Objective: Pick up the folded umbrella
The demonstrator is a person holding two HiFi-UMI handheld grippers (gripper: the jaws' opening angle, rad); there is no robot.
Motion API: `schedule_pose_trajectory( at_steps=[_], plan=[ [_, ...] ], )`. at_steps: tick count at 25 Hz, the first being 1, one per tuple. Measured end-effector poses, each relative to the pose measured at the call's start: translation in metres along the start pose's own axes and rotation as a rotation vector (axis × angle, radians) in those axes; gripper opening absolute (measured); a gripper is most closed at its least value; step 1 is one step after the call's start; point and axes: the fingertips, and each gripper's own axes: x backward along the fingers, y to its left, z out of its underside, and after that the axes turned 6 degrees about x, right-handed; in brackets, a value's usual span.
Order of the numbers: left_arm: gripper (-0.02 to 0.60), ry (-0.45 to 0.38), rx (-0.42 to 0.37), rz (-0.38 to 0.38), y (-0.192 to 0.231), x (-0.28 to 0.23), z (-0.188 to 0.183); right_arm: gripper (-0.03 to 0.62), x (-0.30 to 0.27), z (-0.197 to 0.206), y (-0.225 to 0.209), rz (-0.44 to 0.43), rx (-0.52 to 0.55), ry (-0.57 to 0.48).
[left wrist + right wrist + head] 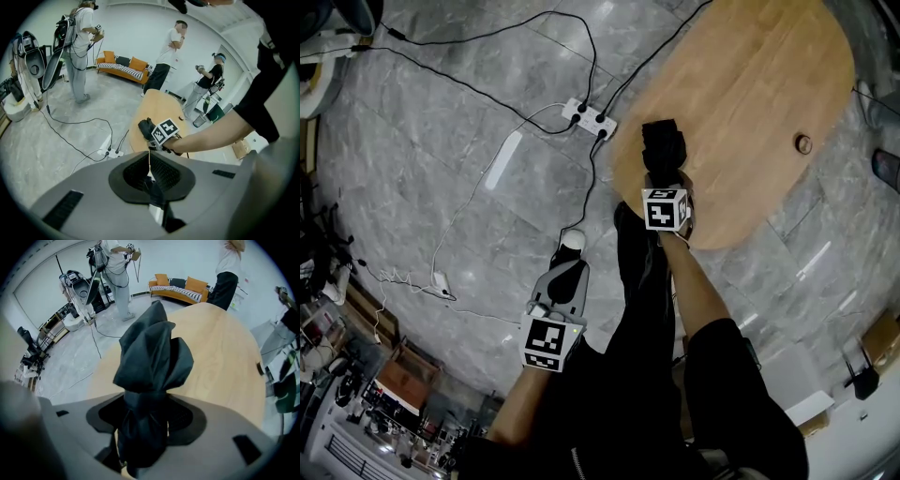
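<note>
Folded umbrella (152, 376): dark bunched fabric, clamped between the jaws of the right gripper (665, 176), at the near-left edge of the surface (750, 103). Surface: oval, light wood. Floor (441, 178): grey stone, bearing a white power strip (589, 116) with cables. Left gripper (570, 246): jaws together, empty, angled down over the floor.

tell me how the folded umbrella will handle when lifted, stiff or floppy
The folded umbrella probably has a stiff core: it stands out straight from the right gripper. Its loose cloth bunches in soft folds, so the outside will likely squash and might slip a little. Those lumpy folds should keep it from rolling on the table.
</note>
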Motion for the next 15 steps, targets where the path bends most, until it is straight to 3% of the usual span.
schedule_pose_trajectory(
  at_steps=[8,15],
  plan=[
    [0.017,-0.016,-0.014,0.002,-0.007,0.009,-0.005,0.233,0.000,0.004,-0.001,-0.045,-0.013,0.019],
    [0.017,-0.041,-0.019,-0.013,0.006,0.025,-0.004,0.232,0.009,0.000,-0.001,-0.027,-0.038,-0.022]
  ],
)
